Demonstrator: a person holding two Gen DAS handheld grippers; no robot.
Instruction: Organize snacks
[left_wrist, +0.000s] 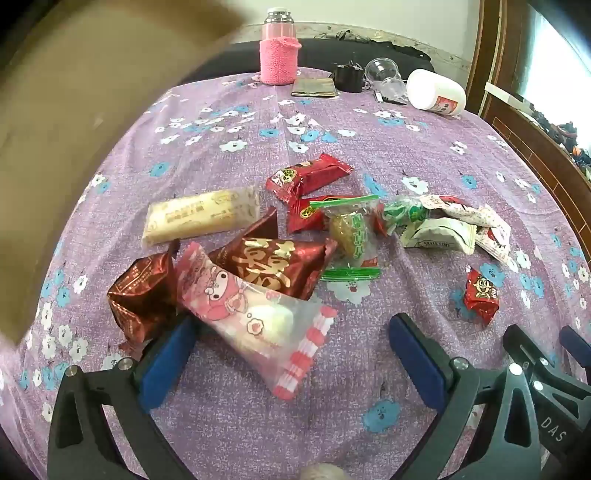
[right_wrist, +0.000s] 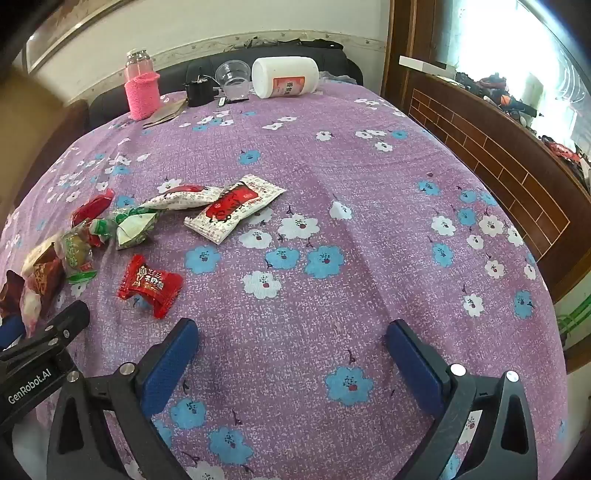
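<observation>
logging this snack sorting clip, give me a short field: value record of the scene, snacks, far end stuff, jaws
surface: purple floral cloth
snacks: loose pile of wrapped packets, unsorted
nearest left gripper: pink cartoon packet, lying between its open jaws, not pressed
nearest right gripper: small red candy, lying apart from the pile
right jaws: open, only cloth between them
far end: pink knit-sleeved bottle, white jar on its side, clear cups

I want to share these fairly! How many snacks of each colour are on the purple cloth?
Bright red wrappers: 3
Dark red foil packets: 2
Pink cartoon packet: 1
Cream long packet: 1
Clear packet with green stripes: 1
Green-and-white wrappers: 2
White-and-red sachets: 2
Total: 12
</observation>
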